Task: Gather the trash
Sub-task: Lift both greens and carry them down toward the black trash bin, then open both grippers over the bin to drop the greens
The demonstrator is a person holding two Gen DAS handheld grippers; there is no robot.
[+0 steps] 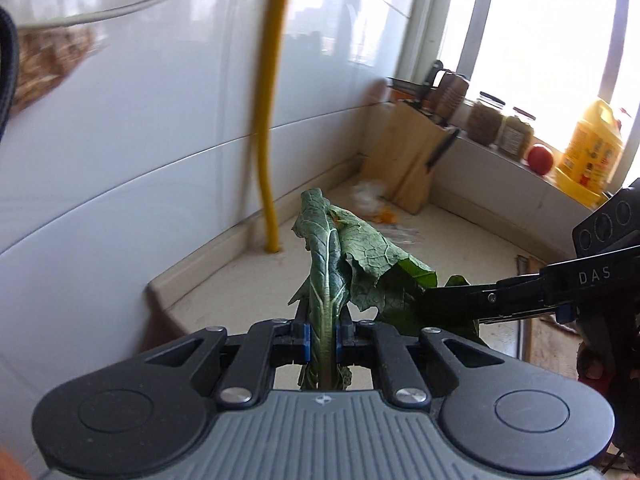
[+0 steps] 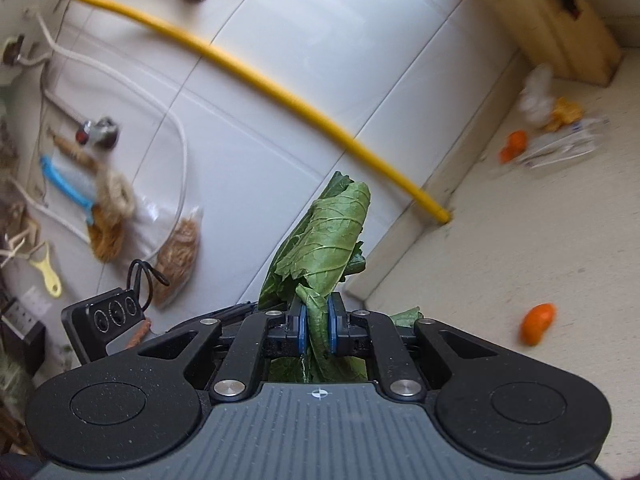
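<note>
the left gripper (image 1: 322,330) is clamped on the stalk of a dark green leaf (image 1: 326,264), which stands up between its blue pads above the pale counter (image 1: 460,248). the right gripper (image 2: 318,328) pinches a second leaf (image 2: 324,240), rolled and crumpled, its jaws closed tight on it; in the left view it reaches in from the right, close beside the first leaf. far along the counter, by the wooden knife block (image 1: 404,156), lie clear plastic wrappers (image 2: 560,144) and orange peel pieces (image 2: 514,144). another peel piece (image 2: 538,323) sits nearer, to the right. a yellow hose (image 2: 256,76) runs down the white tiled wall (image 2: 300,152) to the counter.
</note>
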